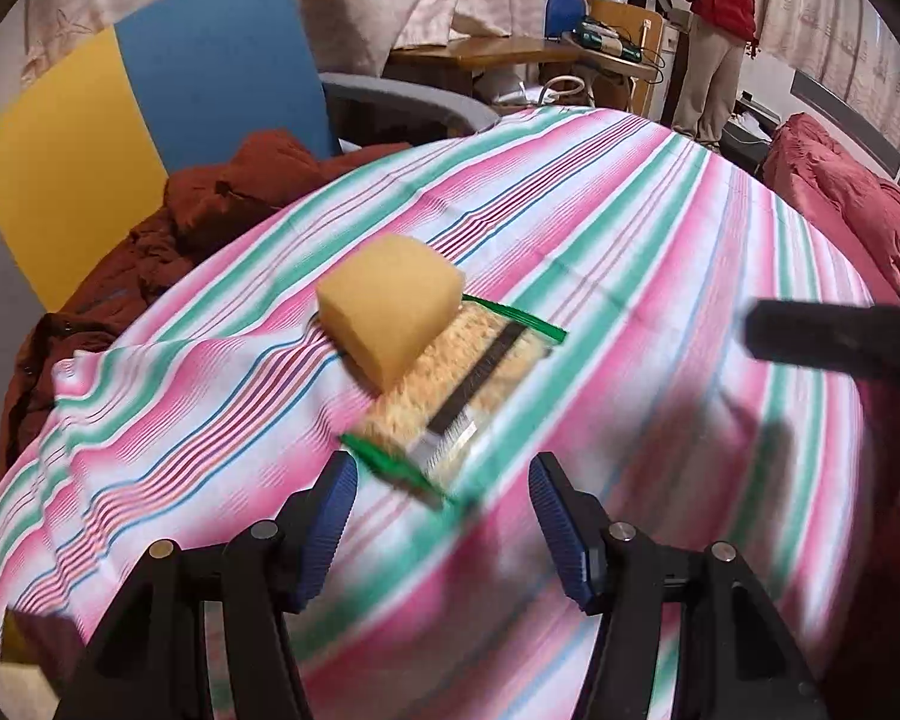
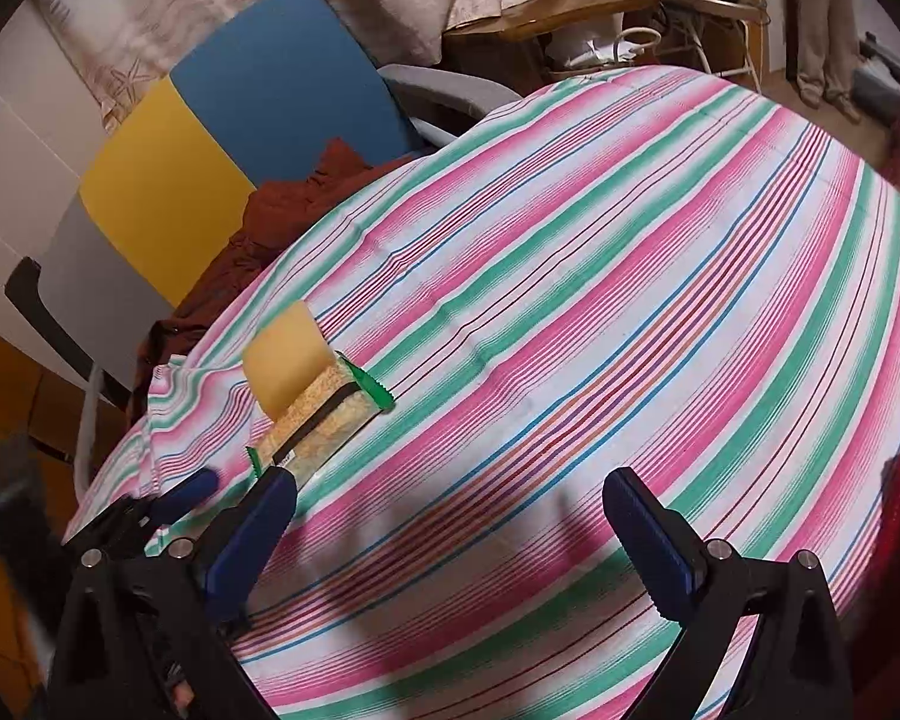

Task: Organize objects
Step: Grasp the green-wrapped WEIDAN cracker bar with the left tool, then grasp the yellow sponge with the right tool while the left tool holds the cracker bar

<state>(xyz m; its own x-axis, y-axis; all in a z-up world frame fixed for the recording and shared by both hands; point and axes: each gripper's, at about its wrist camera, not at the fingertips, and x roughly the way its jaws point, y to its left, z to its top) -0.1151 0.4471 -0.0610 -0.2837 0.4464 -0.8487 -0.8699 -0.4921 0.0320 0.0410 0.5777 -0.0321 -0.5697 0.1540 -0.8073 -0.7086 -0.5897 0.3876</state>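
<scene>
The left gripper [image 1: 441, 519] is hovering spread and empty, nearer than the right gripper [image 2: 450, 516], also spread; the packet [image 1: 456, 387] is running lengthwise away, under the sponge [image 1: 390, 309].

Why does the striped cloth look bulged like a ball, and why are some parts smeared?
Left wrist view: the fisheye lens bows the striped cloth, and blur smears the snack packet nearest the left gripper. Right wrist view: same bulge; the yellow sponge stays fairly sharp, and soft shadows fall ahead of the right gripper.

No legible text or labels anywhere.
</scene>
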